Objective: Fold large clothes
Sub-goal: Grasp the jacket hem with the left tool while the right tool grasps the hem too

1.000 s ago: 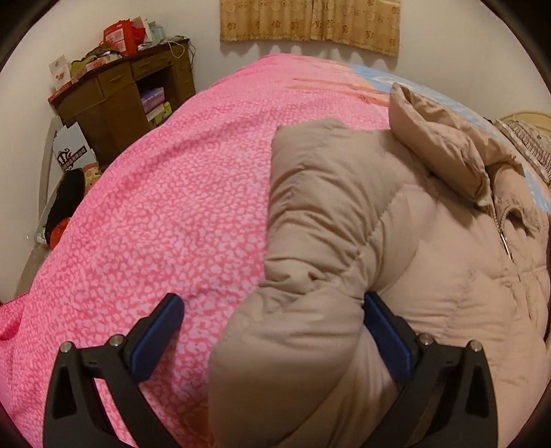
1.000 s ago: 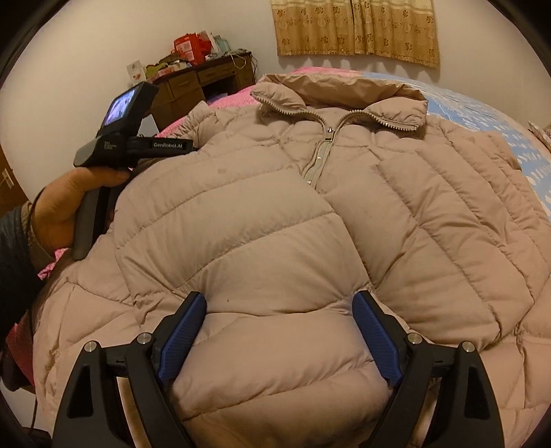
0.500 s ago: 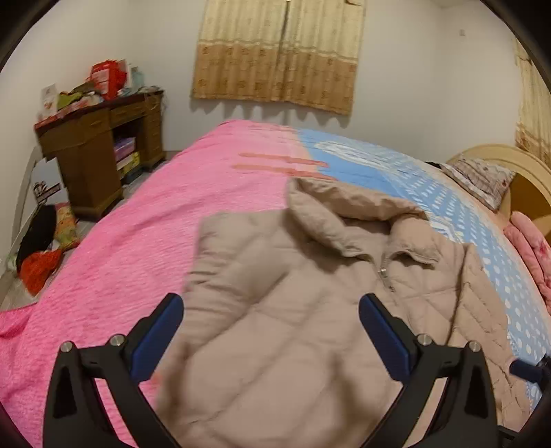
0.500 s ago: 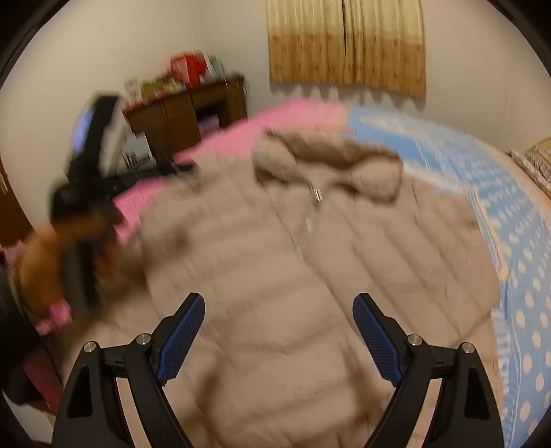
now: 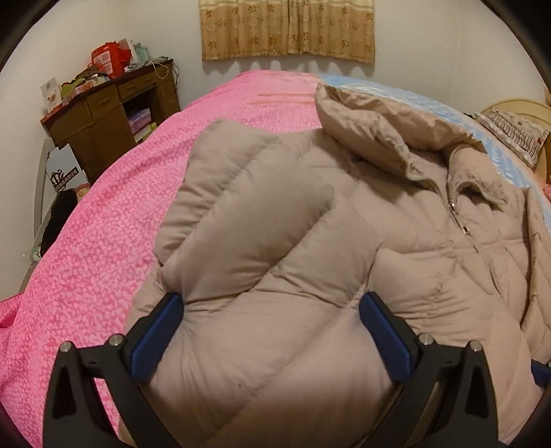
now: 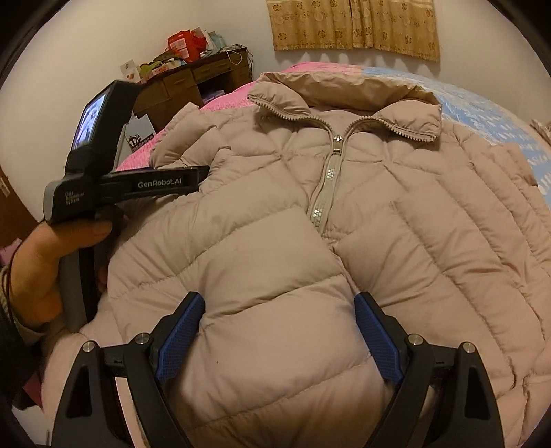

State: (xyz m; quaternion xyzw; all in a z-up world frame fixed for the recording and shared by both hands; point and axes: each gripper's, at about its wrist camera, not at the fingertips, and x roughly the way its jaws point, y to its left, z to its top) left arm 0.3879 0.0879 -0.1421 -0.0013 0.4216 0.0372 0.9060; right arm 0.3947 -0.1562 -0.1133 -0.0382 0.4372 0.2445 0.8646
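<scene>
A beige quilted puffer jacket (image 6: 396, 213) lies face up on the bed, zipped, collar toward the far wall. In the left wrist view its left sleeve (image 5: 248, 220) is folded in over the body. My left gripper (image 5: 270, 320) is wide open, pressed down on the sleeve, the padding bulging between its blue pads. My right gripper (image 6: 279, 327) is wide open too, resting on the folded lower front of the jacket. The left gripper's body (image 6: 113, 182) and the hand holding it show at the left of the right wrist view.
The bed has a pink patterned cover (image 5: 103, 220) on the left and a blue dotted one (image 6: 482, 103) on the right. A brown desk (image 5: 110, 113) with clutter stands by the left wall. A pillow (image 5: 513, 134) lies at the far right. Curtains (image 5: 286, 31) hang behind.
Both grippers lifted away from the jacket half a second ago and have come back down onto it. The left gripper now straddles the folded sleeve more centrally than before.
</scene>
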